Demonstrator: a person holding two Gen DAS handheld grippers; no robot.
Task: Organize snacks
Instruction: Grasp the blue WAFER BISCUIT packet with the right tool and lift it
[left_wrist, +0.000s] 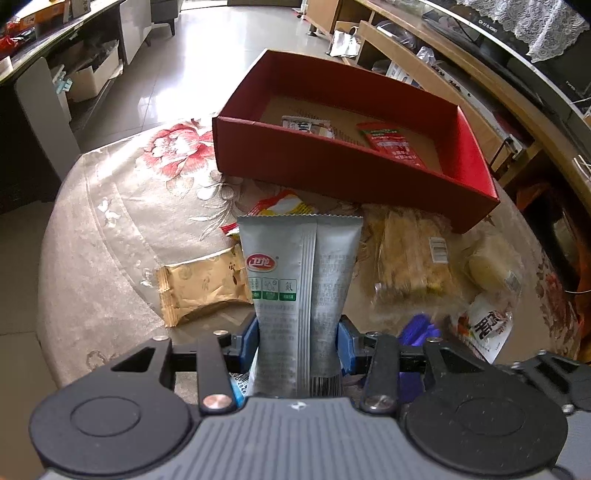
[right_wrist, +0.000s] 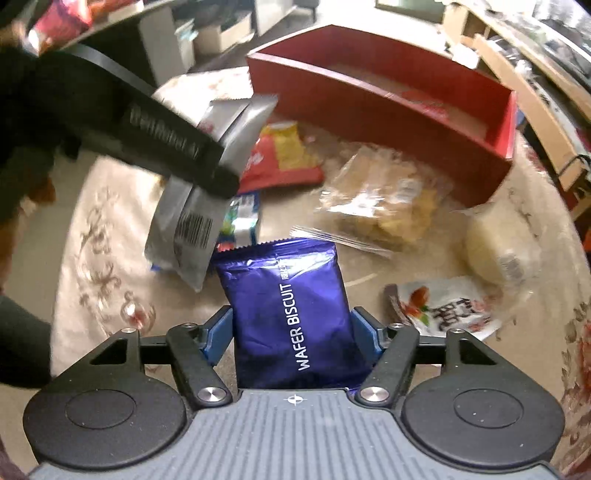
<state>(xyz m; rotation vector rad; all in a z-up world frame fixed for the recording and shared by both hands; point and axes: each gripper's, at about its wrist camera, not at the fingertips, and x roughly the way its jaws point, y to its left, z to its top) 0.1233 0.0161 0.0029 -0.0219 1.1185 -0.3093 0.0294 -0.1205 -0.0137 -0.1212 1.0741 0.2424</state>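
Nearest, the right gripper (right_wrist: 291, 334) had its fingers clamped on a glossy purple wafer packet (right_wrist: 286, 295); light, slippery foil, best held across its flat middle. The left gripper (left_wrist: 298, 341) pinched a limp grey pouch (left_wrist: 299, 273) above the desk (left_wrist: 122, 221). Crinkly loose snacks lay beyond, then the stiff red cardboard box (left_wrist: 332, 177).

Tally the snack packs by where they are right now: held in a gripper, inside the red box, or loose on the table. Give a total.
Held in a gripper: 2, the silver pack and the purple wafer biscuit pack
Inside the red box: 2
Loose on the table: 6
Total: 10
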